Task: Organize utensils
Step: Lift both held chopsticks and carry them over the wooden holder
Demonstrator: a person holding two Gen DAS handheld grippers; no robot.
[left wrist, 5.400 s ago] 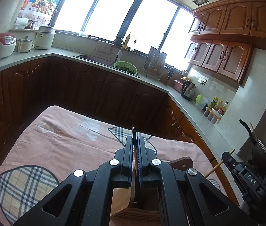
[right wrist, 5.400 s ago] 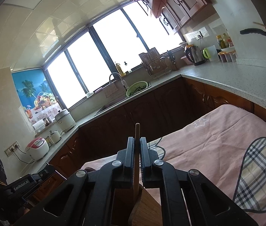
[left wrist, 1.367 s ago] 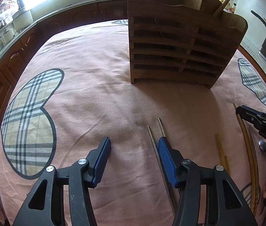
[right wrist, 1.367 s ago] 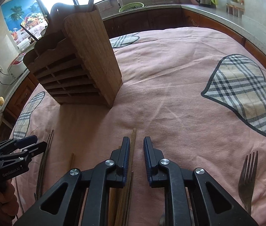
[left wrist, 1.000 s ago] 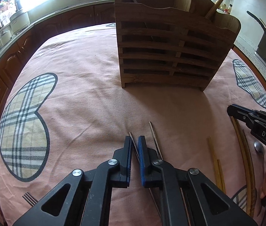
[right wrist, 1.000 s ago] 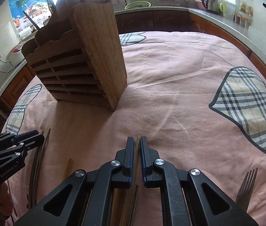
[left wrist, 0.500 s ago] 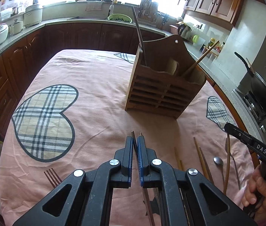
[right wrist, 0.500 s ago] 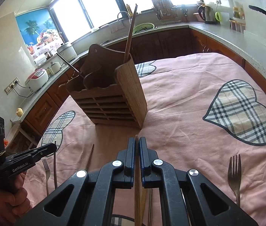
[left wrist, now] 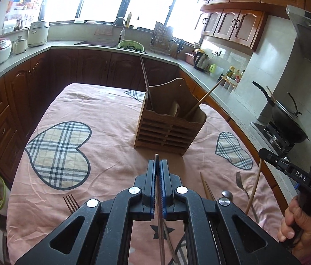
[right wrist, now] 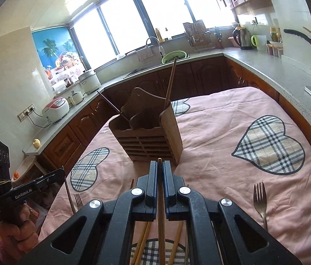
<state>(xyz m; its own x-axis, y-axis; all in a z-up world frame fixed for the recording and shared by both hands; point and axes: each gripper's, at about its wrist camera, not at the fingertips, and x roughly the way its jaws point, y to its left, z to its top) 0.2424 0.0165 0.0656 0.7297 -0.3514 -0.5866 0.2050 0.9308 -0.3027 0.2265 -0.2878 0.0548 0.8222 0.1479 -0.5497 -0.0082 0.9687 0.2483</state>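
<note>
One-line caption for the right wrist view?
Right gripper shut on a wooden chopstick, facing the wooden utensil holder on the pink tablecloth.

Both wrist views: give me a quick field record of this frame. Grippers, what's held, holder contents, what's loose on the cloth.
left gripper: shut on a thin metal chopstick
right gripper: shut on a wooden chopstick
wooden holder: upright on the pink tablecloth, ahead of both grippers
holder contents: one dark stick and one wooden stick, in separate end compartments
loose on cloth: forks, a spoon, several wooden chopsticks
</note>
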